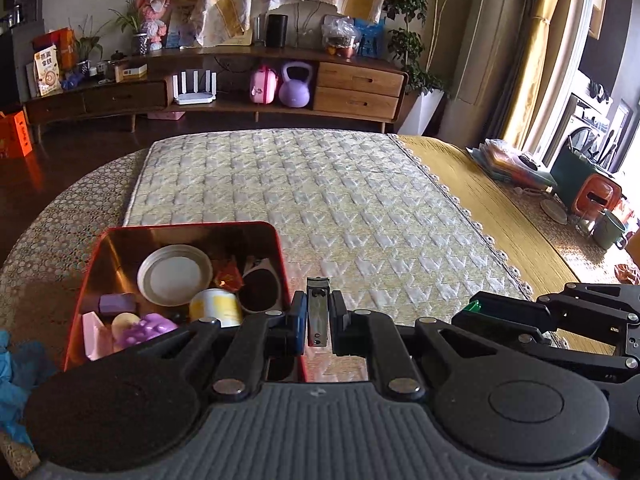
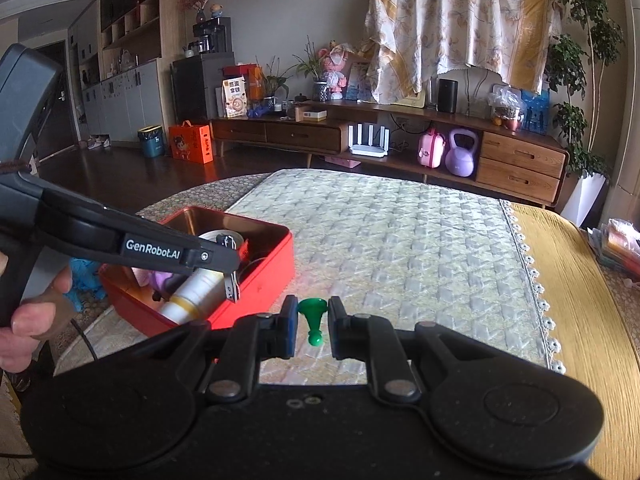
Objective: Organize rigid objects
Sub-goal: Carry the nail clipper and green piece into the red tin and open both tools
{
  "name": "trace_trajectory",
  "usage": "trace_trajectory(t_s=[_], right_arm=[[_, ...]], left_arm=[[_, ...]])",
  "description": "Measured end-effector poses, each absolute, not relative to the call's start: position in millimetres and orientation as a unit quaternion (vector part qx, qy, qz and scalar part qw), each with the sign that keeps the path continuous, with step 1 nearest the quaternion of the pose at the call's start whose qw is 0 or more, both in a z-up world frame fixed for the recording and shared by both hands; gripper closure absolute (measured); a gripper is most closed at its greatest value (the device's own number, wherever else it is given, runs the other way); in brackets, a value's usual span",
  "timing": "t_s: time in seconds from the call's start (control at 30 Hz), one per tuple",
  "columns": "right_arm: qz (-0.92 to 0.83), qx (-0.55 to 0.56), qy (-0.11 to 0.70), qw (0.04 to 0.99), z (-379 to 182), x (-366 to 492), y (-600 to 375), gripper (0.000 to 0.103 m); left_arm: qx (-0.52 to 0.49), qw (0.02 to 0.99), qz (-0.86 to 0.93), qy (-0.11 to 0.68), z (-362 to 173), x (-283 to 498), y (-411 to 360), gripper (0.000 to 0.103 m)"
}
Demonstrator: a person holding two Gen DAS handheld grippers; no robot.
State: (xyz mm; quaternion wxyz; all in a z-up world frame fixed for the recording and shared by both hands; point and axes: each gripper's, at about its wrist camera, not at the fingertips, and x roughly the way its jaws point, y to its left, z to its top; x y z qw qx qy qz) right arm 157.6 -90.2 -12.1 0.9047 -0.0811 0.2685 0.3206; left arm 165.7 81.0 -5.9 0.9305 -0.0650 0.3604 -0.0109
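My left gripper (image 1: pixel 318 316) is shut on a metal nail clipper (image 1: pixel 317 312), held just right of the red tin box (image 1: pixel 280 248); the clipper also shows in the right wrist view (image 2: pixel 232 276), over the box's near side. The box (image 2: pixel 276 264) holds a white lid (image 1: pixel 174 274), a cream bottle (image 1: pixel 216 306), a purple block (image 1: pixel 116 302), a purple toy (image 1: pixel 150 328) and other small items. My right gripper (image 2: pixel 313 320) is shut on a green pawn-shaped piece (image 2: pixel 313 316), above the quilted mat (image 2: pixel 400 248). It shows at the right in the left wrist view (image 1: pixel 474 306).
The quilted mat (image 1: pixel 320 200) covers a table with a yellow cloth (image 1: pixel 480 200) to the right. Cups, an orange holder (image 1: pixel 596 196) and papers stand at the far right edge. A blue cloth (image 1: pixel 16 376) lies left of the box. A wooden sideboard (image 1: pixel 240 80) stands behind.
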Motion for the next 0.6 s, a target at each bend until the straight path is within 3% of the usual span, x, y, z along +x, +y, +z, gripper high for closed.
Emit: trace_trajectory(t_s=[0.6], right_arm=[[0.345, -0.110, 0.270, 0.892, -16, 157, -7, 0.088]], left_arm=[[-0.146, 0.924, 0.072, 0.346, -11, 147, 189, 0.092]])
